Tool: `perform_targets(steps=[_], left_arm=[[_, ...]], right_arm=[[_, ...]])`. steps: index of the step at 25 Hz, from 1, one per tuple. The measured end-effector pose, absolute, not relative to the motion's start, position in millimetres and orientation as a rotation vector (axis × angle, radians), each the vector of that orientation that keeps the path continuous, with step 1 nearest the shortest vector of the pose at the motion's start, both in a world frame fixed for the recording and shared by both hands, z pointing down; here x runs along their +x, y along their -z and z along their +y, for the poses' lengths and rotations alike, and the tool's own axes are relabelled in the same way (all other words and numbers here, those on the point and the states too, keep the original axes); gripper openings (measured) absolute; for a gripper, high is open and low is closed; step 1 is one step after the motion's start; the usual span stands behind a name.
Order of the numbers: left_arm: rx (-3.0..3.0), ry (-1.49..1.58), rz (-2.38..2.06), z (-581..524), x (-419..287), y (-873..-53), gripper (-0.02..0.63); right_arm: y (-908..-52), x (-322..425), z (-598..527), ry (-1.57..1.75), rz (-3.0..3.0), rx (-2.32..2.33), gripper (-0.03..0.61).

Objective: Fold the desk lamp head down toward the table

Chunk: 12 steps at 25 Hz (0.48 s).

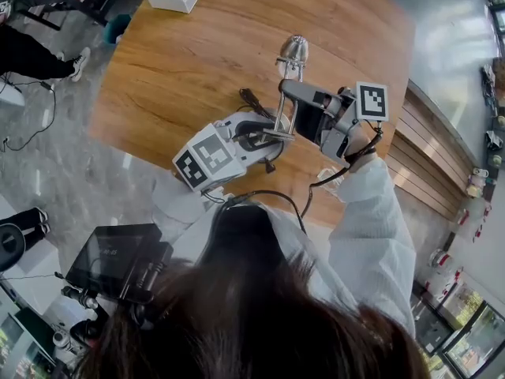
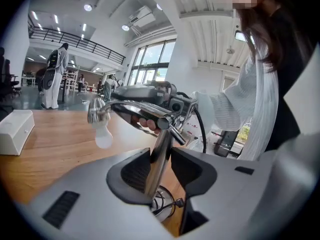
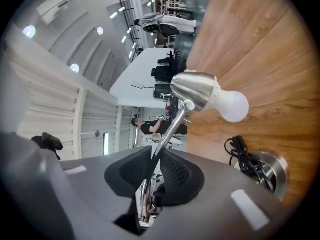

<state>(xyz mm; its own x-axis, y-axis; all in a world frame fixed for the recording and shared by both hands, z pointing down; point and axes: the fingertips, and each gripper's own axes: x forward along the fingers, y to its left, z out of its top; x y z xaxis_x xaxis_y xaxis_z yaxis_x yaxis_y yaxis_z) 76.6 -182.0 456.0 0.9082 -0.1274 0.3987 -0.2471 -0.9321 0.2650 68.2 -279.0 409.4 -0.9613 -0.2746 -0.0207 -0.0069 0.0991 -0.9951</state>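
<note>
Wood-grain bench (image 1: 181, 61). Chrome desk lamp (image 1: 293, 54) near bench edge: left hand-held gripper (image 2: 160, 158) clamps round post (image 2: 163, 136), right hand-held gripper (image 3: 156, 156) pinches thin arm rod (image 3: 172, 129). Bell shade (image 3: 195, 89), white bulb (image 3: 234, 105); coiled black cable (image 3: 241, 151) beside base (image 3: 272, 170).

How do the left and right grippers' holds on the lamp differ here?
The left gripper clamps the thick post above the base. The right gripper is closed on the thin arm behind the head. The left gripper's jaws stand wider apart, the right gripper's nearly together. The left gripper sits upright, while the right gripper is rolled onto its side. Both grip chrome parts of one lamp.
</note>
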Motion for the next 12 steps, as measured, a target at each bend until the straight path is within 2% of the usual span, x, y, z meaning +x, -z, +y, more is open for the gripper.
perform_targets(steps=[12], left_arm=[[2.764, -0.584, -0.253, -175.6, 80.6, -455.2, 0.13]], right_arm=[[-446.2, 67.4, -264.6, 2.187, 1.985, -0.181, 0.091]])
